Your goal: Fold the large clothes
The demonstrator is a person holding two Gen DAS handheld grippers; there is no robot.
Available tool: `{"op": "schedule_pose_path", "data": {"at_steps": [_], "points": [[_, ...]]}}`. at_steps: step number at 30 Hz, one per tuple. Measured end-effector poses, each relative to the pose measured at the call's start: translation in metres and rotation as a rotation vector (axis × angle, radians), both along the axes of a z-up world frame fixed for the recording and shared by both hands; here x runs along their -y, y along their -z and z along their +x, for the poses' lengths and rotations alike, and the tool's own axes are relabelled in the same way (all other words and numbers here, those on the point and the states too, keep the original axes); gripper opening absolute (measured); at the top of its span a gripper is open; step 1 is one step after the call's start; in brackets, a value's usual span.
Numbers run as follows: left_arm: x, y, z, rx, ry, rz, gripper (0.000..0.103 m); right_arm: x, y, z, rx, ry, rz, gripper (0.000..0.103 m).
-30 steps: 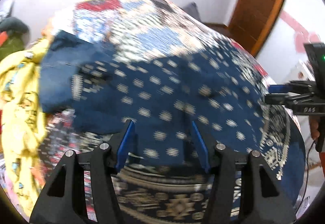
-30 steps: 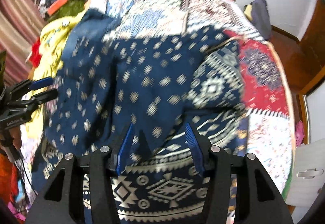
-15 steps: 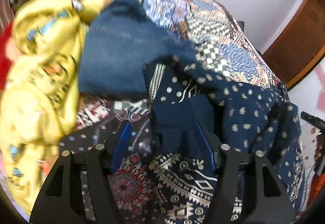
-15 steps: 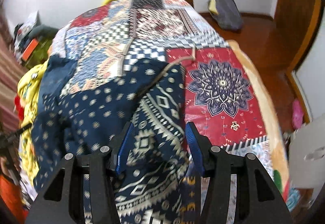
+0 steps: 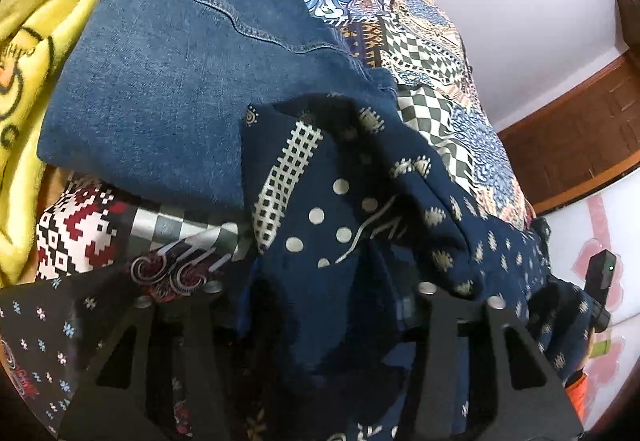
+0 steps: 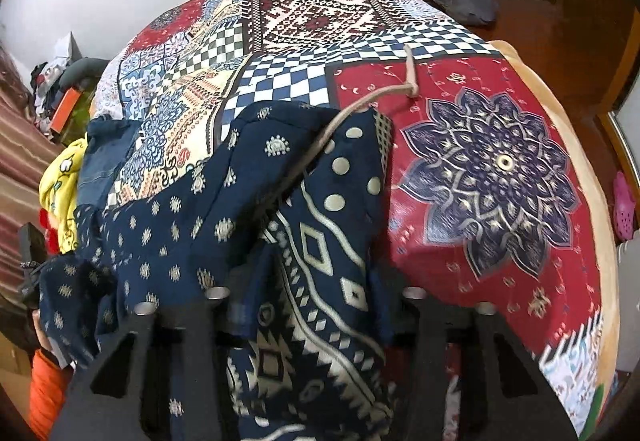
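Your left gripper (image 5: pixel 320 305) sits low over the bed with the navy printed garment (image 5: pixel 344 209) bunched between and over its fingers. The fingertips are buried in cloth, so you cannot tell whether they are clamped on it or loose. Your right gripper (image 6: pixel 312 305) is in the same case: the garment (image 6: pixel 320 241) drapes across its fingers and hides their tips.

The garment lies in a crumpled ridge running from one gripper to the other on the patchwork bedspread (image 6: pixel 500 169). A tan drawstring (image 6: pixel 360 109) trails ahead of the right gripper onto the red panel. Ahead and to the left of the left gripper lie blue jeans (image 5: pixel 160 81), and beyond them a yellow blanket (image 5: pixel 36 41).

By the look of it, folding has barely started: the fabric is gathered, not flat, with no clean crease showing. Spreading, aligning the edges and every fold appear to remain.
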State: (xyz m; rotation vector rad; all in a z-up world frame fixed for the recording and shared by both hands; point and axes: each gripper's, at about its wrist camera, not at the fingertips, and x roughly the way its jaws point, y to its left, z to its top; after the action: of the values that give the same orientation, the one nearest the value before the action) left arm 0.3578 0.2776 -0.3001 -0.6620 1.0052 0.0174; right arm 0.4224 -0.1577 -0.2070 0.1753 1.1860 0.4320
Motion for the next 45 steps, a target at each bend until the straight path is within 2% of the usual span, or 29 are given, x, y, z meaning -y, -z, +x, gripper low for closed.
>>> {"op": "schedule_pose_path", "data": {"at_steps": [1, 3, 4, 8, 12, 18, 23, 26, 29, 32, 35, 38, 40, 43, 45], "points": [[0.002, -0.003, -0.001, 0.005, 0.001, 0.016, 0.039, -0.002, 0.001, 0.002, 0.000, -0.001, 0.001, 0.024], [0.010, -0.014, -0.003, 0.029, 0.009, 0.060, 0.015, -0.007, -0.003, 0.000, 0.017, -0.022, 0.001, 0.017], [0.013, -0.018, -0.004, 0.040, 0.018, 0.072, 0.014, -0.009, -0.005, -0.001, 0.032, -0.027, -0.010, 0.015], [0.044, -0.055, -0.013, 0.086, 0.050, 0.295, 0.011, -0.023, -0.029, -0.009, 0.124, -0.064, -0.036, 0.011], [0.062, -0.099, -0.024, 0.179, 0.068, 0.419, 0.008, -0.033, -0.061, -0.012, 0.211, -0.063, -0.034, 0.008], [0.051, -0.152, -0.024, 0.273, 0.041, 0.434, 0.007, -0.062, -0.098, 0.002, 0.292, -0.111, -0.004, 0.008], [0.035, -0.169, -0.002, 0.298, 0.007, 0.497, 0.007, -0.090, -0.117, 0.025, 0.374, -0.131, -0.016, 0.008], [0.019, -0.160, 0.019, 0.271, -0.020, 0.516, 0.007, -0.103, -0.113, 0.048, 0.382, -0.112, -0.029, 0.008], [-0.002, -0.142, 0.044, 0.220, -0.042, 0.502, 0.007, -0.110, -0.100, 0.071, 0.357, -0.098, -0.043, 0.008], [-0.020, -0.110, 0.070, 0.139, -0.061, 0.474, 0.007, -0.119, -0.076, 0.092, 0.309, -0.092, -0.078, 0.008], [-0.028, -0.077, 0.086, 0.061, -0.063, 0.485, 0.007, -0.118, -0.048, 0.108, 0.245, -0.067, -0.120, 0.008], [-0.033, -0.047, 0.093, -0.005, -0.054, 0.476, 0.008, -0.106, -0.020, 0.117, 0.164, -0.050, -0.112, 0.011], [-0.035, -0.033, 0.093, -0.030, -0.045, 0.458, 0.008, -0.099, -0.016, 0.116, 0.156, -0.036, -0.094, 0.014], [-0.037, -0.028, 0.089, -0.052, -0.045, 0.445, 0.012, -0.089, -0.021, 0.110, 0.159, -0.018, -0.087, 0.017], [-0.037, -0.032, 0.084, -0.069, -0.059, 0.439, 0.025, -0.086, -0.028, 0.103, 0.166, -0.022, -0.119, 0.018]]}}
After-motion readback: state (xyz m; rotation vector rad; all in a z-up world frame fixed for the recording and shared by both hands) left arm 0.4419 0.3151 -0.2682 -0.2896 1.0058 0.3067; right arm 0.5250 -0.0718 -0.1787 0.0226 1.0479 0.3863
